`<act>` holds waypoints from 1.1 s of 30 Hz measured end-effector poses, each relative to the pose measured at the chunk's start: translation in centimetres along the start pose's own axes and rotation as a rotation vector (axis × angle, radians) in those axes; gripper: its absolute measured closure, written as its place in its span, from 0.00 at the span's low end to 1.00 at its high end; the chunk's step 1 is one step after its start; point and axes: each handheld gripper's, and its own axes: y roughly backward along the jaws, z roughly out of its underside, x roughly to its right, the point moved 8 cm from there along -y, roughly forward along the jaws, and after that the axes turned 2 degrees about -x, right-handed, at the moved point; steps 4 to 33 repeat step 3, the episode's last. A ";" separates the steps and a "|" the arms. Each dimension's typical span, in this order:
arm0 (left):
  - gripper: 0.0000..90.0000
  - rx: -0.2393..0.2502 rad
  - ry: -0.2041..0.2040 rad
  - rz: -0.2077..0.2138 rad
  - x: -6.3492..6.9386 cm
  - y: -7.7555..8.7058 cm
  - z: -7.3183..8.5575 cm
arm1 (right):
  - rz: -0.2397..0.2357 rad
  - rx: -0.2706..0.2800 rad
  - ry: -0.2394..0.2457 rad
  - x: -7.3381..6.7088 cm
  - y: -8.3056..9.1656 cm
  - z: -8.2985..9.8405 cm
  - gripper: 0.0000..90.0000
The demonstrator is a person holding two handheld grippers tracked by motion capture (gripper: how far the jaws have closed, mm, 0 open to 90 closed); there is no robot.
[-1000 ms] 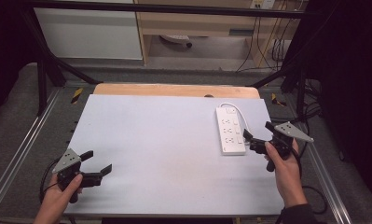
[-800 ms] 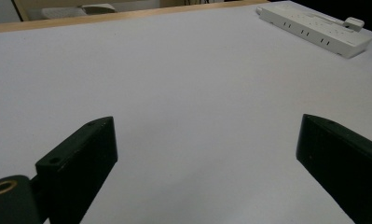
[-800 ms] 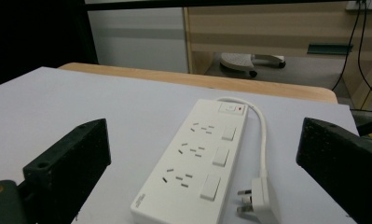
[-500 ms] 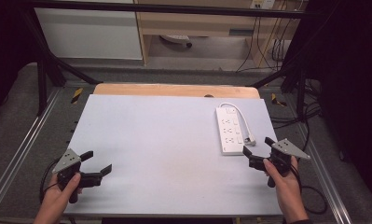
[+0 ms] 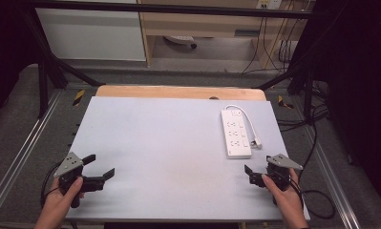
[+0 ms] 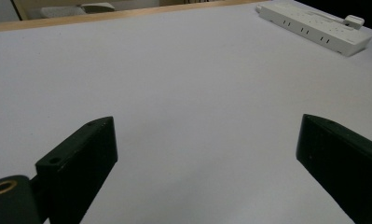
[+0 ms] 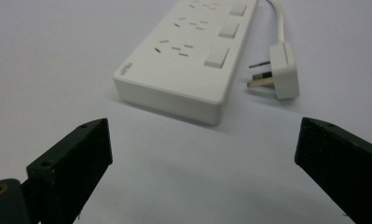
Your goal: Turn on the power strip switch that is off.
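A white power strip (image 5: 236,133) lies on the right part of the pale table top (image 5: 169,143), its white plug (image 5: 257,141) resting beside its near end. My right gripper (image 5: 257,169) is open just short of the strip's near end, close to the table's front right corner. In the right gripper view the strip (image 7: 193,51) and plug (image 7: 284,70) lie beyond my open right gripper (image 7: 202,144), with nothing between the jaws. My left gripper (image 5: 100,165) stands open at the front left, empty. In the left gripper view the open left gripper (image 6: 207,140) faces bare table, the strip (image 6: 314,28) far off.
A wooden strip (image 5: 178,91) borders the table's far edge. Metal rails (image 5: 21,152) run along both sides. Black cables (image 5: 317,191) trail off the right side and hang at the back right. A white cabinet (image 5: 92,33) stands behind the table.
My right gripper has drawn back from beside the power strip toward the table's front edge. The left gripper has stayed in place.
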 end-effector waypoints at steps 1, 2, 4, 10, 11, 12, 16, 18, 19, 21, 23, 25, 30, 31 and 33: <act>0.06 -0.001 0.000 0.001 0.0 0.0 0.0 | 0.008 -0.007 -0.005 0.1 -0.1 0.1 0.06; 0.06 0.000 -0.002 0.001 0.0 0.0 0.0 | 0.010 -0.007 -0.003 0.2 -0.1 0.1 0.06; 0.06 0.000 -0.003 0.001 0.1 0.0 0.0 | 0.011 -0.019 -0.008 0.2 -0.2 0.2 0.06; 0.06 0.000 -0.003 0.001 0.1 0.0 0.0 | 0.011 -0.019 -0.008 0.2 -0.2 0.2 0.06; 0.06 0.000 -0.003 0.001 0.1 0.0 0.0 | 0.011 -0.019 -0.008 0.2 -0.2 0.2 0.06; 0.06 0.000 -0.003 0.001 0.1 0.0 0.0 | 0.011 -0.019 -0.008 0.2 -0.2 0.2 0.06; 0.06 0.000 -0.003 0.001 0.1 0.0 0.0 | 0.011 -0.019 -0.008 0.2 -0.2 0.2 0.06; 0.06 0.000 -0.003 0.001 0.1 0.0 0.0 | 0.011 -0.019 -0.008 0.2 -0.2 0.2 0.06; 0.06 0.000 -0.003 0.001 0.1 0.0 0.0 | 0.011 -0.019 -0.008 0.2 -0.2 0.2 0.06; 0.06 0.000 -0.003 0.001 0.1 0.0 0.0 | 0.011 -0.019 -0.008 0.2 -0.2 0.2 0.06; 0.06 0.000 -0.003 0.001 0.1 0.0 0.0 | 0.011 -0.019 -0.008 0.2 -0.2 0.2 0.06; 0.06 0.000 -0.003 0.001 0.1 0.0 0.0 | 0.011 -0.019 -0.008 0.2 -0.2 0.2 0.06; 0.06 0.000 -0.003 0.001 0.1 0.0 0.0 | 0.011 -0.019 -0.008 0.2 -0.2 0.2 0.06; 0.06 0.000 -0.003 0.001 0.1 0.0 0.0 | 0.011 -0.019 -0.008 0.2 -0.2 0.2 0.06; 0.06 0.000 -0.003 0.001 0.1 0.0 0.0 | 0.011 -0.019 -0.008 0.2 -0.2 0.2 0.06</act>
